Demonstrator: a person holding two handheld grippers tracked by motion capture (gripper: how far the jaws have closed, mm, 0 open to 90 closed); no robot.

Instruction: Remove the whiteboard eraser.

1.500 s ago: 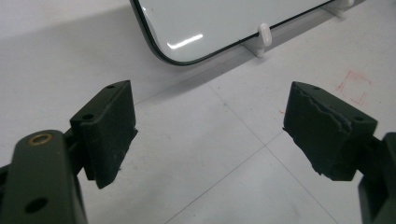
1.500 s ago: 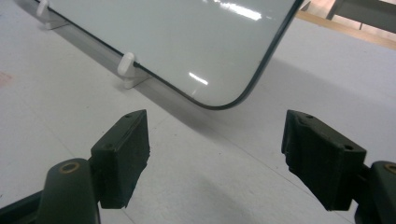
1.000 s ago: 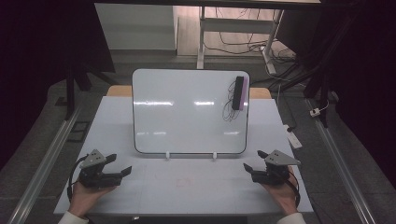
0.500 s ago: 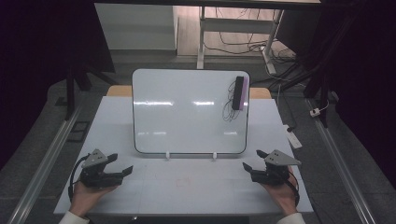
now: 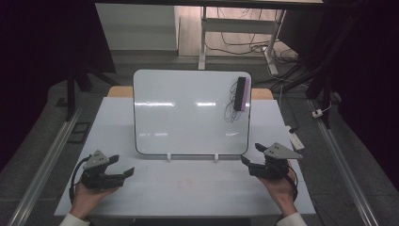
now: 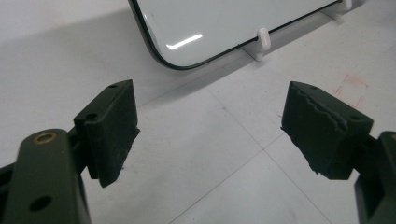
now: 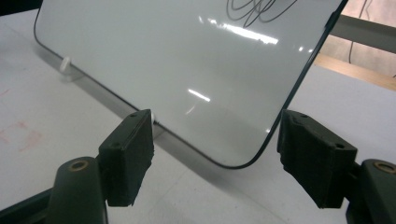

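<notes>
I saw the whiteboard [image 5: 190,113] standing propped on the white table [image 5: 188,197], leaning back on two small white clip feet [image 5: 170,157] at its bottom edge. It had a thin black frame with rounded corners and a glossy surface that threw back streaks of ceiling light. Near its upper right corner sat a black scribble [image 5: 230,106], and right beside that a dark eraser [image 5: 240,93] with a purple side clung to the board.

My left gripper [image 5: 121,167] rested low on the table at the near left, jaws spread wide with nothing between them; in the left gripper view [image 6: 210,130] the board's lower left corner [image 6: 163,58] lay ahead and well apart from the pads. A faint red mark [image 5: 184,183] showed on the table between my two hands (barely legible from above).

My right gripper [image 5: 251,154] sat at the near right, just in front of the board's lower right corner. Its jaws had just been closing slightly, yet they stood wide apart and gripped nothing. In the right gripper view [image 7: 215,154] that rounded corner [image 7: 243,161] appeared between the two pads, a little beyond them, touching neither
</notes>
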